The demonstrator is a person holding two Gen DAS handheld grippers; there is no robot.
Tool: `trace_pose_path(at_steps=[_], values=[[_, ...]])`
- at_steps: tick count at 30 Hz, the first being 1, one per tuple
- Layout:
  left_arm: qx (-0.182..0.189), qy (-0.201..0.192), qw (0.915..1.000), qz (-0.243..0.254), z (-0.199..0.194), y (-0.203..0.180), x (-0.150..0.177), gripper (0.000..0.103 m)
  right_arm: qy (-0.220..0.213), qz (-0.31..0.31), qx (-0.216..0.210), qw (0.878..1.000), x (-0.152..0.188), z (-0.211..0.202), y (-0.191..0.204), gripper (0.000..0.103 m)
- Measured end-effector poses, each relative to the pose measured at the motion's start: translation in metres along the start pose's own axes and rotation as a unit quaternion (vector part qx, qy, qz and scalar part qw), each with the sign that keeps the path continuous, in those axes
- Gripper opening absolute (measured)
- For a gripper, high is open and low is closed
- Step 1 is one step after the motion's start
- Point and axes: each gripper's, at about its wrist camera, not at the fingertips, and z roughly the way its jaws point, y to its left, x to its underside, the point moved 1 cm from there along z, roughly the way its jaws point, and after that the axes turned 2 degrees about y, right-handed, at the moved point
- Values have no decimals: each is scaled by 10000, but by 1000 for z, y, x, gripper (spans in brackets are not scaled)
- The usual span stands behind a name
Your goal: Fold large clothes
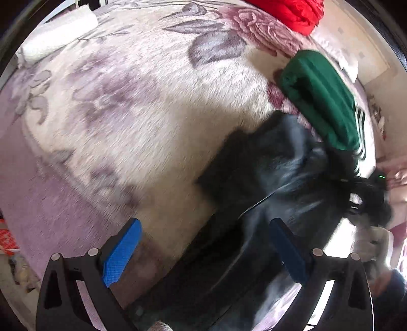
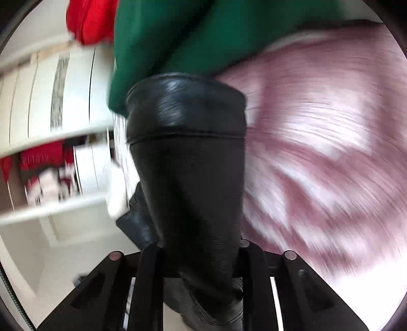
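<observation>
- Bedspread (image 1: 132,119): plush, floral, cream and mauve; it carries all the garments.
- Black leather garment (image 1: 274,178): lies on the bedspread at lower right of the left wrist view, one part raised toward the right gripper (image 2: 201,254). Judged heavy, stiff-creasing and smooth, so likely to slip; a seamed hem or cuff edge (image 2: 185,135) looks the best hold.
- Green garment (image 1: 323,101): folded, with white stripes at one end, just beyond the black one and touching its far edge.
- Red garment (image 1: 292,12): bunched at the far edge, apart from the green.
- White roll (image 1: 58,33): far left corner, well apart.
- Left gripper (image 1: 203,254): jaws spread wide, blue pads (image 1: 122,254) bare; black leather lies between them, not pinched.
- Right gripper: fingers closed in on a leather sleeve-like tube that fills the view.
- Containers: none seen; shelving (image 2: 51,127) behind is too blurred to read.
</observation>
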Motion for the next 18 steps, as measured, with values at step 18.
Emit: trace_pose_path(at_steps=[18], values=[[-128,598,9942,886,31,-112,110,102,-718,1319,3298,9320,244,-265,-103,57]])
